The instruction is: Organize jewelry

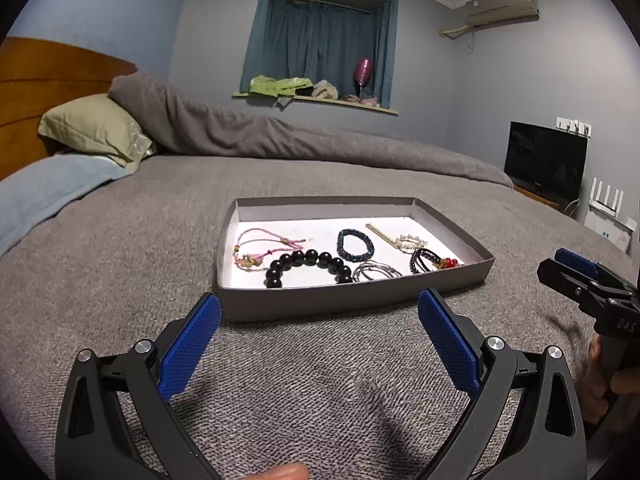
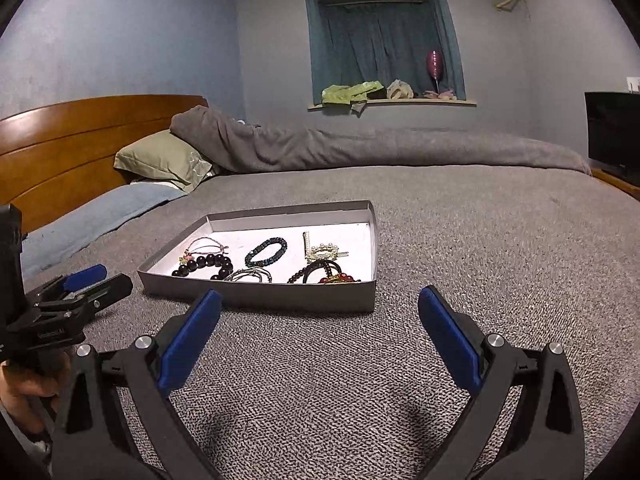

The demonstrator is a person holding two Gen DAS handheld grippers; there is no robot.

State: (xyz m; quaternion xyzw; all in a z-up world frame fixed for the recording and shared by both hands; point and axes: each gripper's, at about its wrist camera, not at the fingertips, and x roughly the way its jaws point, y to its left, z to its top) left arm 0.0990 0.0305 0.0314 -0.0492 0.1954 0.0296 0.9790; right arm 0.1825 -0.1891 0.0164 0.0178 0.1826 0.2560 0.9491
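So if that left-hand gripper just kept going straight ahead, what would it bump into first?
Probably the near wall of the shallow grey cardboard tray on the grey bed cover. The open left gripper points straight at it, with only bare cover between; depth is hard to judge.

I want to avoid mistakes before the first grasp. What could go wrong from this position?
1. The silver bangles touch the black bead bracelet, so one grasp may drag both.
2. The shallow gray tray sits on soft bedding; pushing its wall could tip or slide it.
3. The pink cord bracelet is thin and may slip.
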